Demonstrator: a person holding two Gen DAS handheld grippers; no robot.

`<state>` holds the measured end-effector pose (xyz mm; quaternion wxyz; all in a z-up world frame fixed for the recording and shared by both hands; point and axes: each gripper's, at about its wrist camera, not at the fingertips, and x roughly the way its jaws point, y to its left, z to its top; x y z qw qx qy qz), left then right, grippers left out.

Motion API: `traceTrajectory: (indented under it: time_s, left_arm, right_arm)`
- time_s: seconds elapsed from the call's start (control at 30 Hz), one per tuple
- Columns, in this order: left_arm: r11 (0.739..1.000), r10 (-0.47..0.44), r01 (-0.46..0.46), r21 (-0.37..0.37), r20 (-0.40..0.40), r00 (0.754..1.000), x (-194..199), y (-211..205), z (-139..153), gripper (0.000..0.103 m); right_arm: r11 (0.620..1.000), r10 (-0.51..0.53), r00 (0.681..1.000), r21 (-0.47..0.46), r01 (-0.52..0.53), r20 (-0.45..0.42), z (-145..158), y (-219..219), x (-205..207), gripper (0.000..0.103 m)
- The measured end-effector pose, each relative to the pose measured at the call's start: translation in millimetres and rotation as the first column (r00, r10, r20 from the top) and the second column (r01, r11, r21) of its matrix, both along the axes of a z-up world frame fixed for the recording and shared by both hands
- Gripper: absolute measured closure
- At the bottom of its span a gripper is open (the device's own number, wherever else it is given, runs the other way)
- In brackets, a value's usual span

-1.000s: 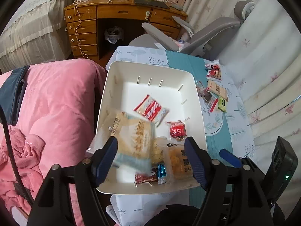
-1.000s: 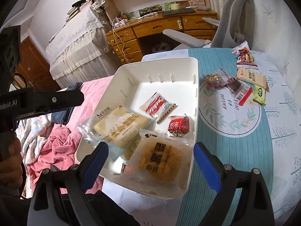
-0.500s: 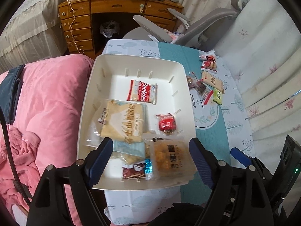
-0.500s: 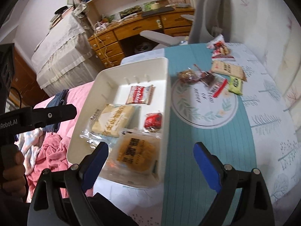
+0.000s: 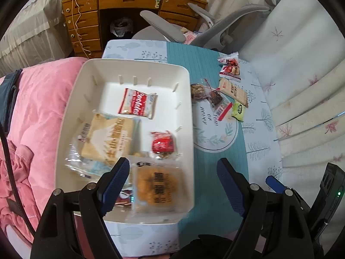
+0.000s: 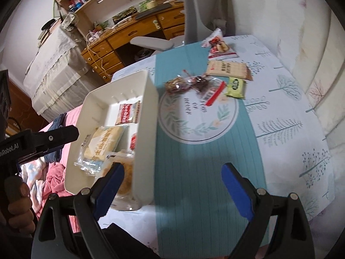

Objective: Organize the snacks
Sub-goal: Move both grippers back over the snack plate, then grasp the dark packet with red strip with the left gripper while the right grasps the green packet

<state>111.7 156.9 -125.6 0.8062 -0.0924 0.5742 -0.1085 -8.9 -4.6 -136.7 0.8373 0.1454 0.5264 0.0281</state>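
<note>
- In the left wrist view, the left gripper [image 5: 172, 172] has its fingers [image 5: 114, 181] wide apart with nothing clamped between them.
- Its left finger covers part of the white bin [image 5: 189, 129], hiding most of a small dark packet [image 5: 125, 196] at the bin's near edge; that packet's label cannot be read.
- The orange cake packet [image 5: 157, 187] lies in the bin's near right corner, blurred, just between and below the left gripper's fingers; they do not press on it.
- Also in the bin: a cookies packet [image 5: 138, 103] toward the far wall, a beige cracker pack [image 5: 107, 138] left of centre and a small red packet [image 5: 162, 143] by the right wall.
- In the right wrist view, the right gripper [image 6: 172, 181] also has its fingers [image 6: 237, 192] wide apart and empty, over bare table [image 6: 194, 172] right of the bin.
- The bin's near wall there hides most of the red packet and the cake packet.
- The loose snacks lie on the table right of the bin and well beyond both grippers: a brown candy bundle [image 6: 187, 84], a green packet [image 6: 236, 87], a tan bar [image 6: 228, 69] and a red-and-white bag [image 6: 220, 47].
- The candy bundle is blurred; its single pieces cannot be told apart.
</note>
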Motion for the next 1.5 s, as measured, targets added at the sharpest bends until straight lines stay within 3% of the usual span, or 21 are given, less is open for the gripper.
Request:
traceTrajectory:
  time_s: [0.5, 0.9, 1.33, 1.5]
  left_arm:
    - [0.994, 0.112, -0.113, -0.004, -0.053, 0.992, 35.0, -81.2, -5.8, 0.021]
    - [0.982, 0.19, -0.189, 0.018, -0.134, 0.973, 94.0, -151.9, -34.2, 0.021]
    - [0.943, 0.332, -0.328, 0.063, -0.261, 0.906, 161.8, -179.5, -98.0, 0.021]
    - [0.926, 0.375, -0.368, 0.082, -0.295, 0.879, 179.3, -184.8, -123.6, 0.021]
  right_arm:
    - [0.992, -0.074, 0.994, 0.094, 0.082, -0.084, -22.6, -94.9, 43.0, 0.011]
    - [0.993, -0.069, 0.995, 0.092, 0.075, -0.07, -45.7, -141.7, 96.1, 0.011]
    - [1.0, 0.01, 1.0, -0.006, -0.01, -0.026, -88.7, -144.5, 145.4, 0.015]
    - [0.995, 0.07, 0.997, -0.064, -0.071, -0.021, -107.9, -138.7, 161.6, 0.021]
